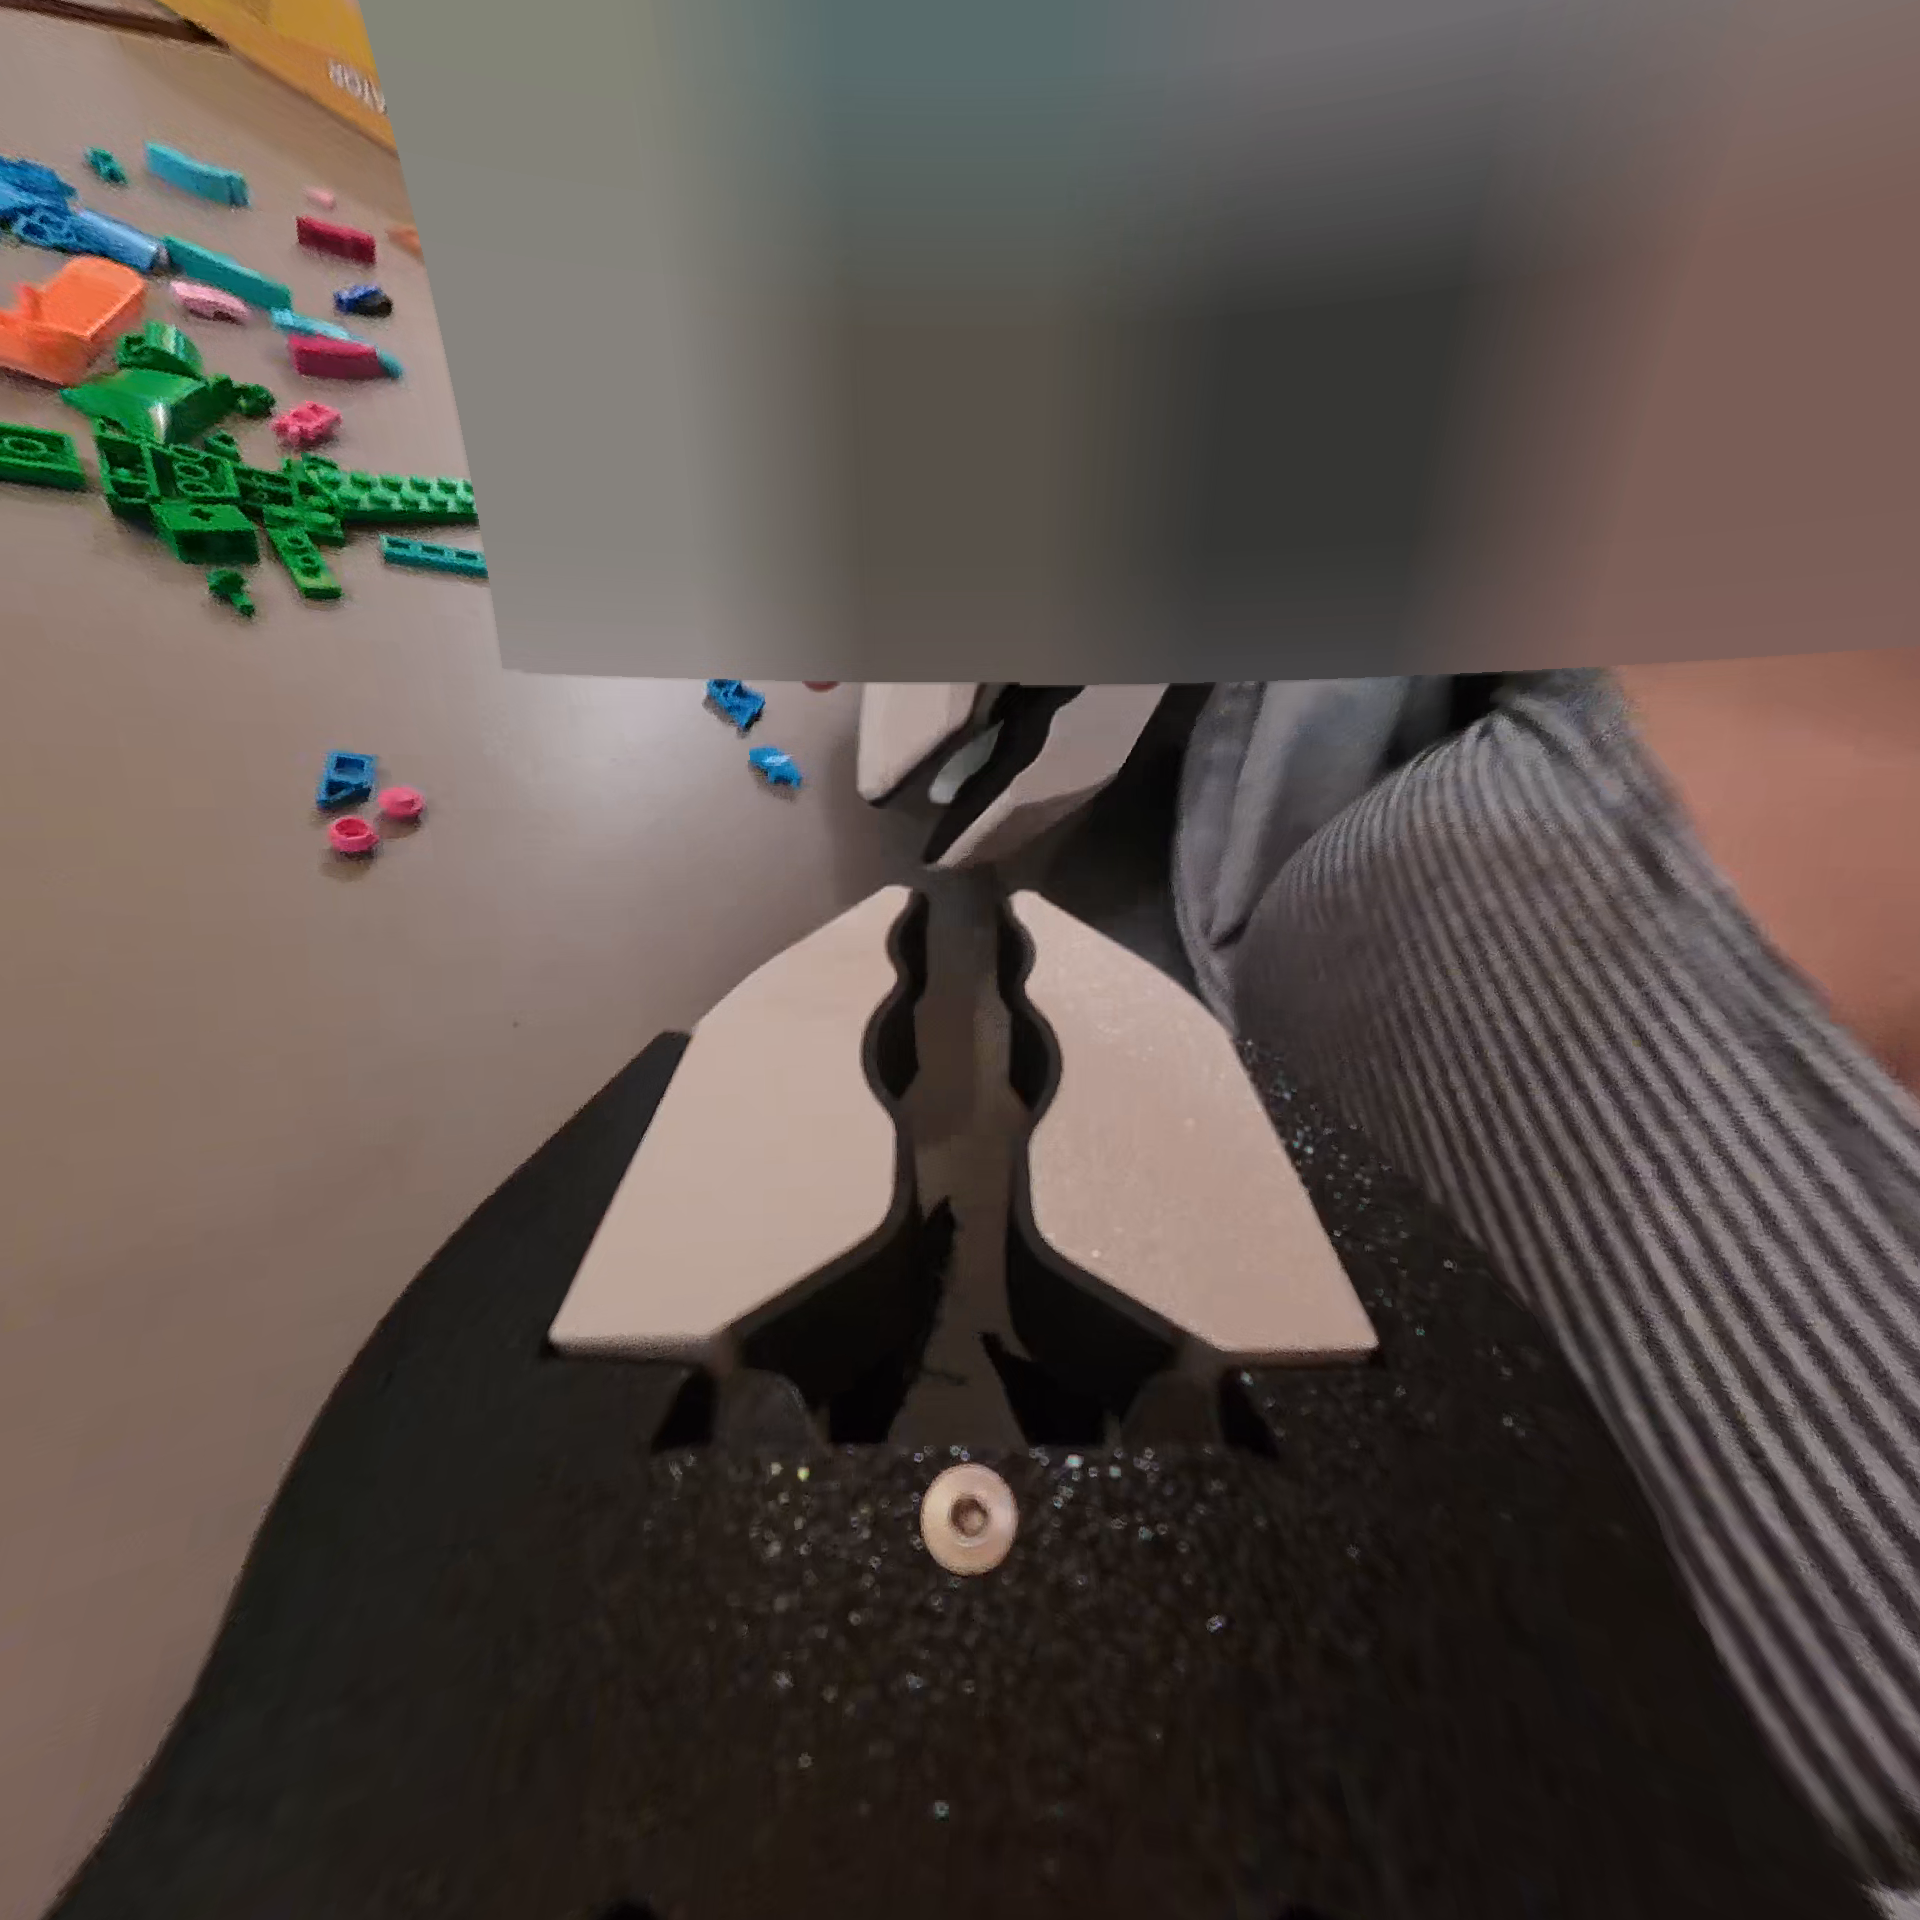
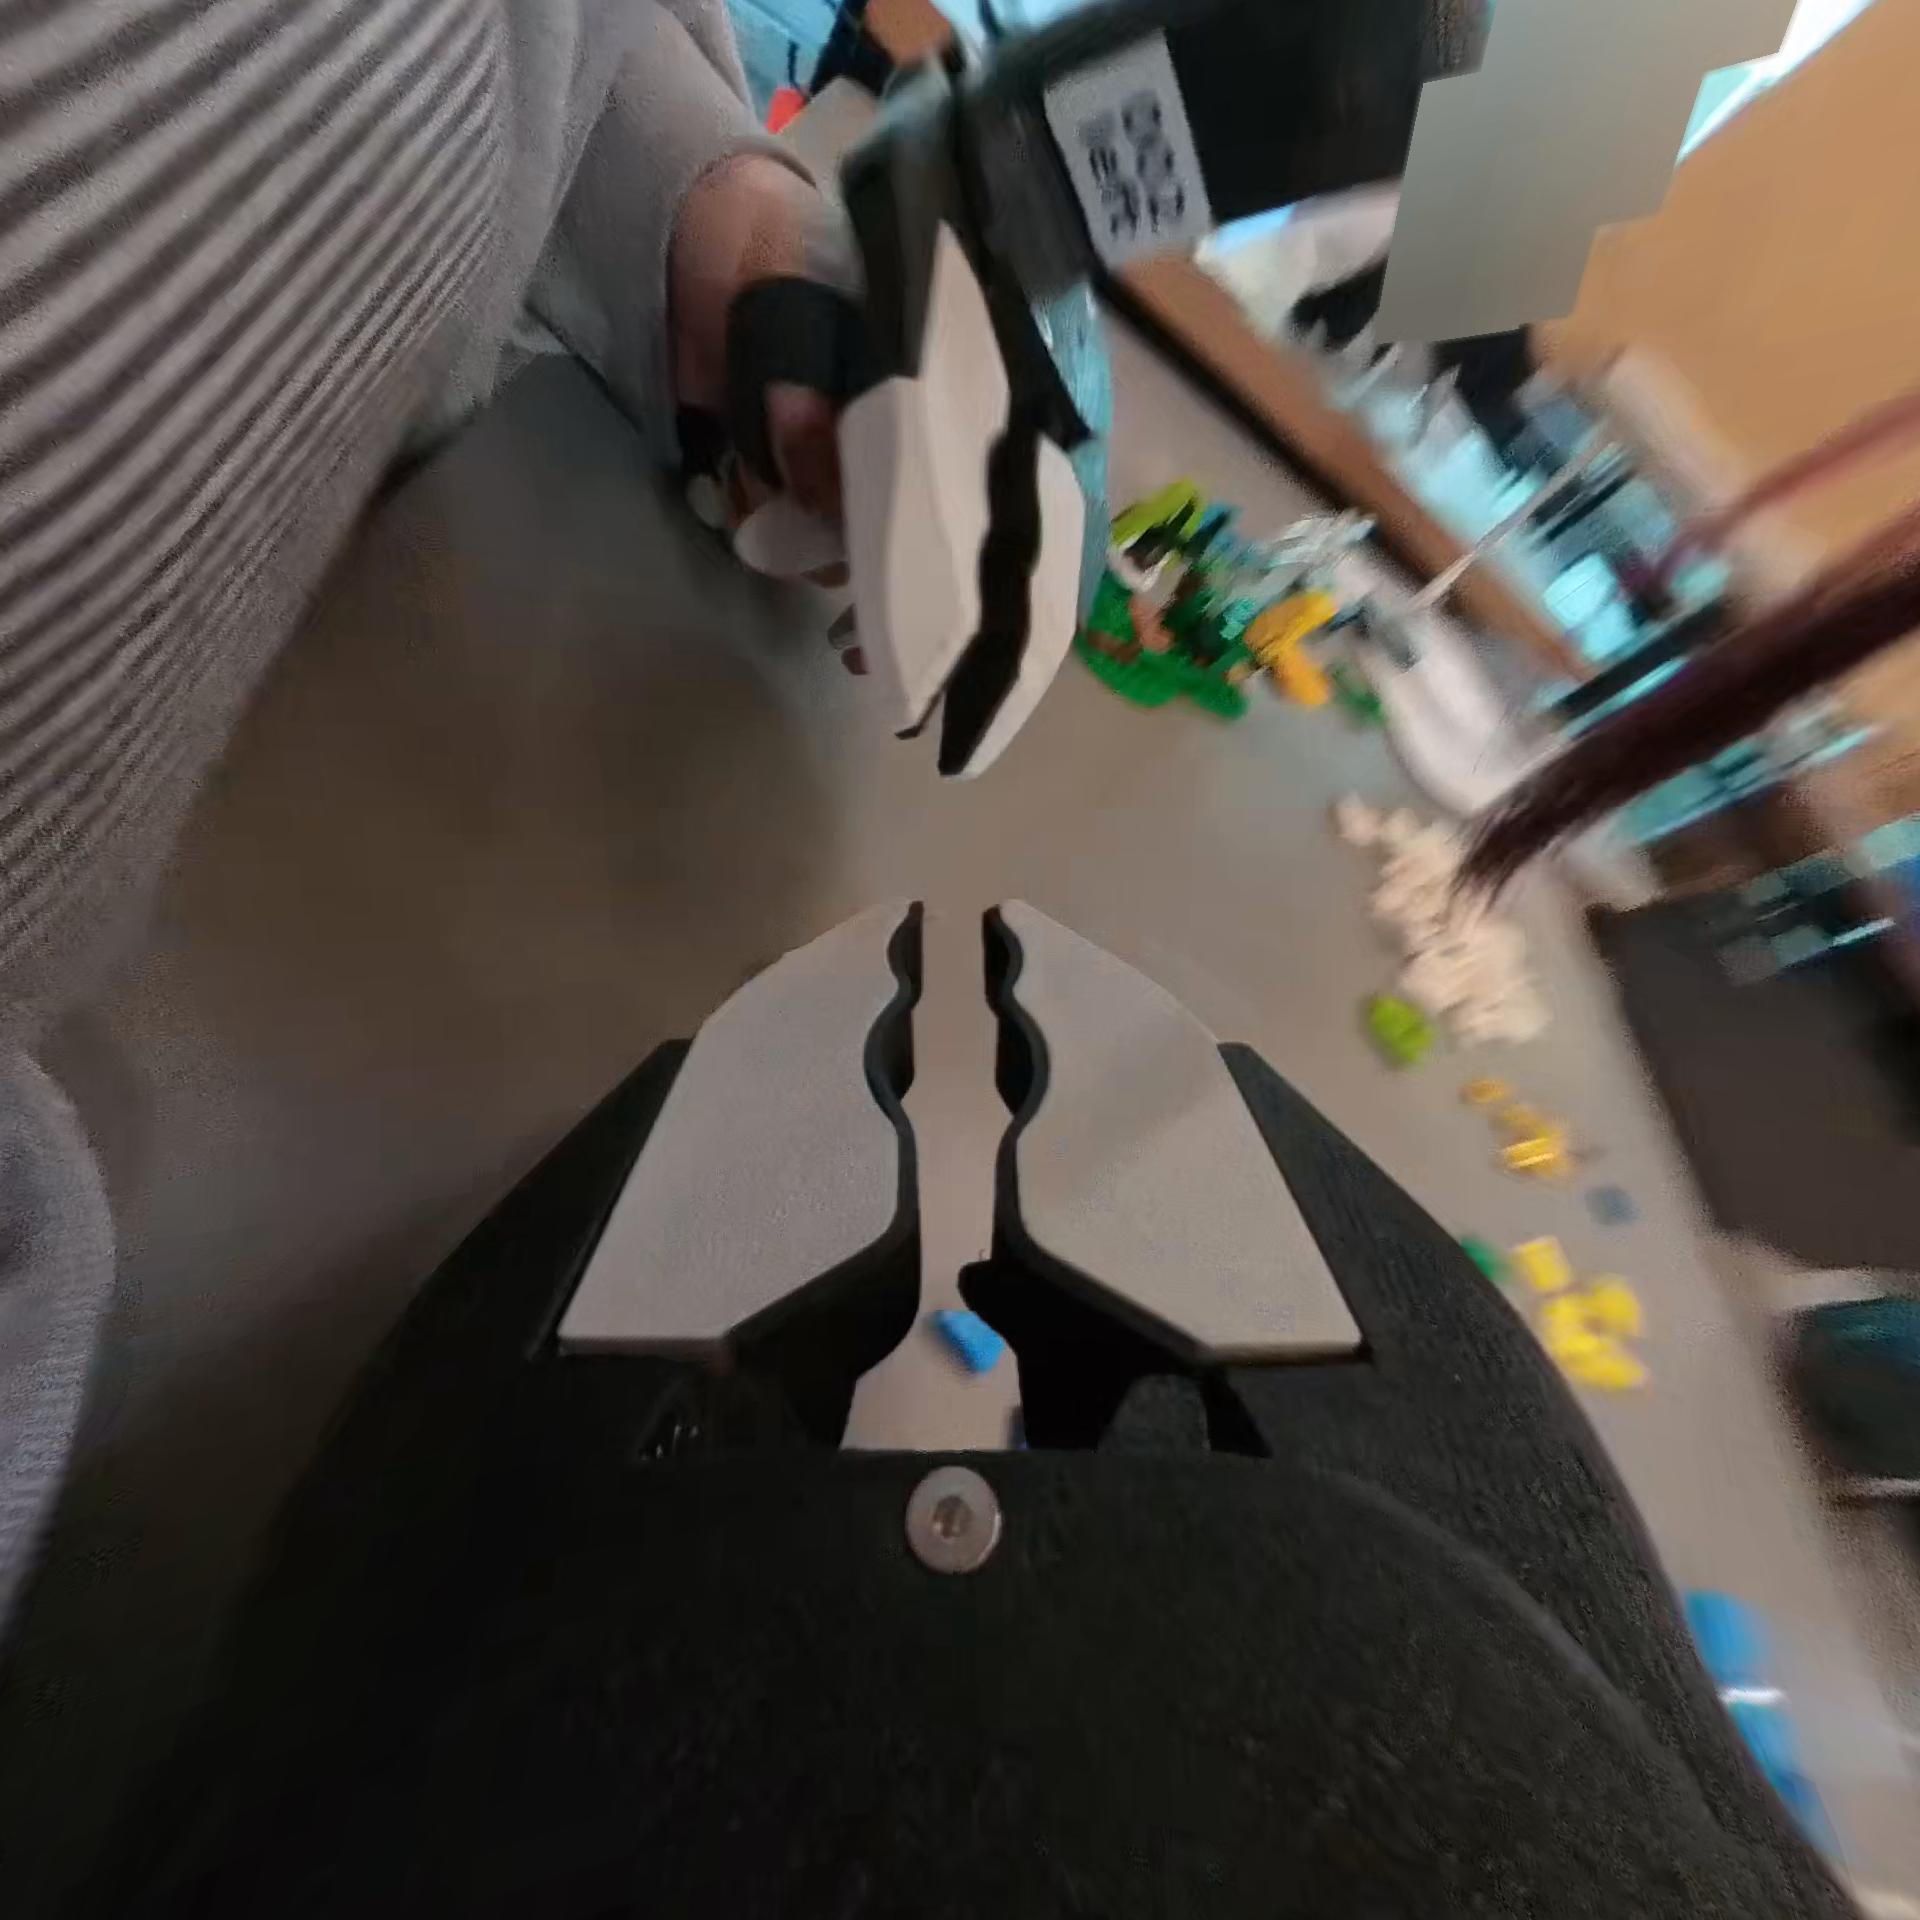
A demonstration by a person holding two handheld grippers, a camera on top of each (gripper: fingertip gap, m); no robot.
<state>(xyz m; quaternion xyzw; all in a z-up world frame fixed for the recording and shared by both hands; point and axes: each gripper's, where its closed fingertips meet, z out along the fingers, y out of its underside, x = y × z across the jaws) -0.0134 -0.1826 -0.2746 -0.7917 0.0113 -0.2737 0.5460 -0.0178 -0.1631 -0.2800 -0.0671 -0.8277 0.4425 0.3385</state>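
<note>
My left tongs [image 1: 958, 896] and right tongs [image 2: 952, 909] stood slightly spread and bare, tips near each other above the worktop [image 1: 436, 1039]; green bricks [image 1: 208, 488] lay well apart.

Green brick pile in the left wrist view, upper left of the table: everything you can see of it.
The heap of green plastic building bricks lies loose on the beige tabletop, far left of the left gripper, untouched by either gripper. It mixes flat studded plates, one long strip pointing right, small open-frame blocks and a glossy curved shell piece on top. Pieces overlap at odd angles, unassembled. An orange curved piece lies just behind it and a teal studded strip lies near its right edge.
</note>
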